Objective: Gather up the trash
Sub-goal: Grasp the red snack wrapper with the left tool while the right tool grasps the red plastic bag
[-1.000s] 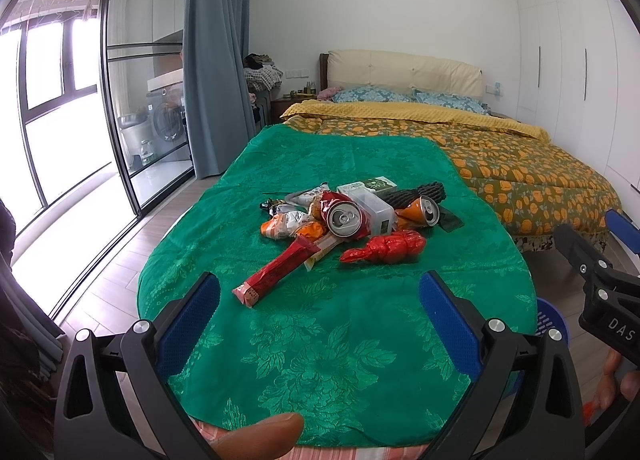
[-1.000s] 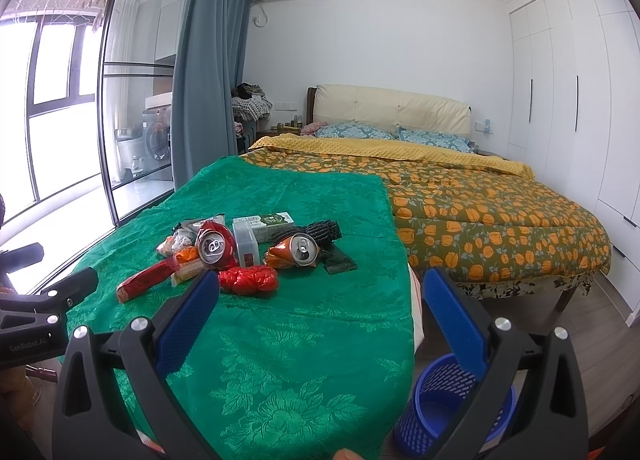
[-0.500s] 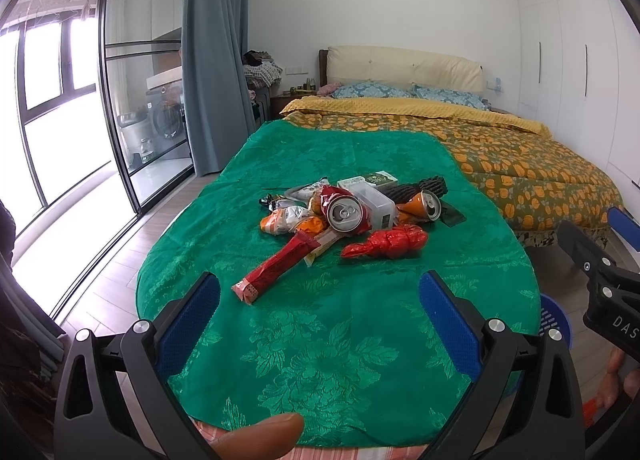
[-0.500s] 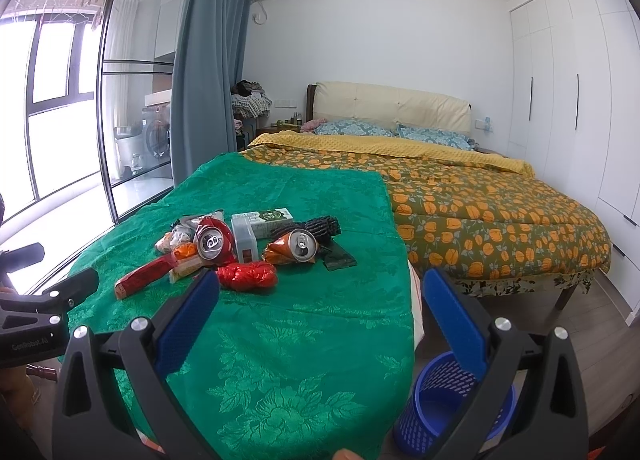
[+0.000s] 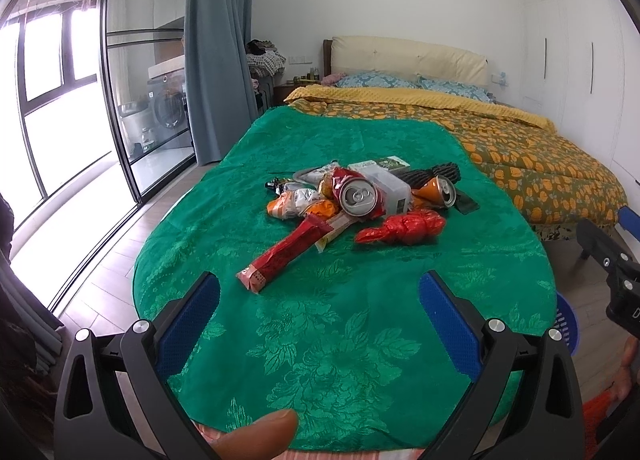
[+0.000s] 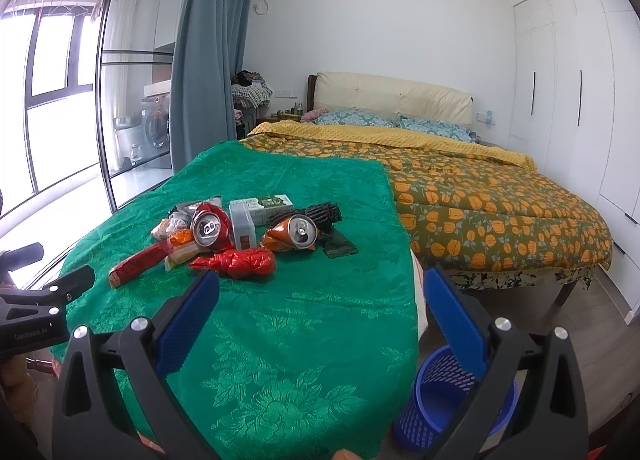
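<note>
The left gripper (image 5: 319,302) is held with its blue-padded fingers (image 5: 188,320) spread wide and nothing between them. The right gripper (image 6: 322,300) is likewise spread wide and empty.

The trash lies in one pile on the green floral cloth (image 5: 340,340), ahead of both finger pairs and touching neither. In the left wrist view, the long red wrapper (image 5: 284,254) is the nearest item; its near end lies just ahead of the left finger. Beyond it a crushed red can (image 5: 357,196) faces the camera with its top. A twisted red foil wrapper (image 5: 404,227) lies ahead of the right finger. A crushed orange can (image 5: 438,190) lies farther back. A clear plastic box (image 5: 394,188) stands between the two cans.

In the right wrist view, the twisted foil wrapper (image 6: 240,263) lies just beyond the left fingertip. A blue mesh bin (image 6: 440,400) stands on the floor below the right finger, beside the cloth edge.
</note>
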The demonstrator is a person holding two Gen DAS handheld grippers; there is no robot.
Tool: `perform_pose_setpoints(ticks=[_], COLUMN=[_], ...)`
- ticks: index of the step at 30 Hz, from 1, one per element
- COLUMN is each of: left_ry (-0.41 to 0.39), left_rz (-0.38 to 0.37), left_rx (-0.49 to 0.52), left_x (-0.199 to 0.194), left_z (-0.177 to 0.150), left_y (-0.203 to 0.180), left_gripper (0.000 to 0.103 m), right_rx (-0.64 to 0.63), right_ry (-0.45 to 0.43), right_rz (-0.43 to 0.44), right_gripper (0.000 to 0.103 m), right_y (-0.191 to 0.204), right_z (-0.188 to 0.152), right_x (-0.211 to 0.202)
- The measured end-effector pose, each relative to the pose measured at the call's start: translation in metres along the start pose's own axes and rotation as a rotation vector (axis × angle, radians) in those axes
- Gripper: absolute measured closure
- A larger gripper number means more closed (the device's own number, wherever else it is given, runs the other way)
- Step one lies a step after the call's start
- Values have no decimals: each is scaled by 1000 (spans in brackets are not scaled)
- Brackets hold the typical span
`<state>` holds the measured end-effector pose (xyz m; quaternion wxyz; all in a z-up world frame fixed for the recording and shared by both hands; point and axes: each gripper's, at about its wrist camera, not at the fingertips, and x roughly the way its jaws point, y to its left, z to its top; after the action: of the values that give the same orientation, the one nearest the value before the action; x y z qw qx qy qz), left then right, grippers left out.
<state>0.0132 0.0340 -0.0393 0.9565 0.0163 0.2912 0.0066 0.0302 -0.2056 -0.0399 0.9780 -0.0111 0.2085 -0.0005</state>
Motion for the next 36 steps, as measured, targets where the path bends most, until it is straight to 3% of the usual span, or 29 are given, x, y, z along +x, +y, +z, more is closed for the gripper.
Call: perform_pose_setpoints(ticks=[6, 8, 12, 18, 25, 31, 34, 36], left_ry=[91, 155, 195, 195, 278, 308, 315, 325], left_rz=[6, -12, -14, -82, -150, -166, -216, -220], left_rx=[4, -46, -94, 15, 207, 277, 265, 271], left_x=[31, 46, 71, 107, 161, 180, 180, 182], left_z=[-4, -9, -13, 8, 20, 18, 19, 19], left_y=[4, 15, 30, 43, 57, 53, 52, 48], left_gripper=[4, 4, 4, 4, 6, 27, 49, 74], right_rx=[-3, -5, -5, -6, 8, 37, 36, 35], right_ry=[26, 34, 48, 68, 106, 236, 287, 304], right_rz=[6, 8, 9, 10, 59, 218, 307, 371], right_gripper=[5, 5, 5, 5, 5, 5, 5, 5], right_y=[2, 2, 2, 1, -1, -2, 1, 6], right_z=[-3, -4, -6, -10, -12, -21, -19, -16], right_x=[10, 13, 19, 24, 33, 76, 101, 116])
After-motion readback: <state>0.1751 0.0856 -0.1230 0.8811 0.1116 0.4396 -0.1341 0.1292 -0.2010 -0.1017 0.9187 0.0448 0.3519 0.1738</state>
